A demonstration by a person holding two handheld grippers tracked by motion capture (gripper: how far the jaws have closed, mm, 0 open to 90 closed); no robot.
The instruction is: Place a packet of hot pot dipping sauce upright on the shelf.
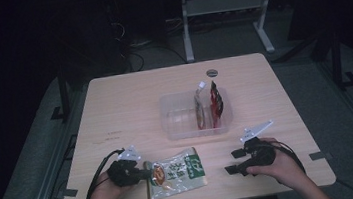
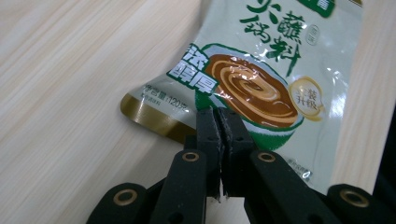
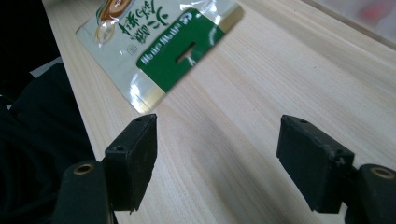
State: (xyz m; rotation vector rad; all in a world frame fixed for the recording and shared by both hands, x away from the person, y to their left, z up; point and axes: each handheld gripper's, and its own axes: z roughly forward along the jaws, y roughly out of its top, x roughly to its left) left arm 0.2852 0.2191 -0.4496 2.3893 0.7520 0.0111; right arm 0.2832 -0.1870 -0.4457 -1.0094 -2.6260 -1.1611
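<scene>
A: Dark room, pale wooden table (image 1: 129, 100). Where is the glossy green-and-cream sauce pouch (image 1: 177, 172)?

B: Flat near the table's front edge, between the two hands. The left gripper (image 2: 223, 122) has its black fingers (image 2: 208, 133) pressed together on the pouch's lower edge, probably the easiest seam to pinch for a lift.

A: And the right gripper (image 3: 217, 154)?

B: Fingers spread wide, hovering over bare wood just beside the pouch's hang-hole end, holding nothing.

A: Destination?

B: Likely the clear plastic bin (image 1: 178, 114) farther back, which has other sachets (image 1: 216, 102) standing in it.

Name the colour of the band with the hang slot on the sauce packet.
Green, clearest in the right gripper view: sauce packet.
</scene>
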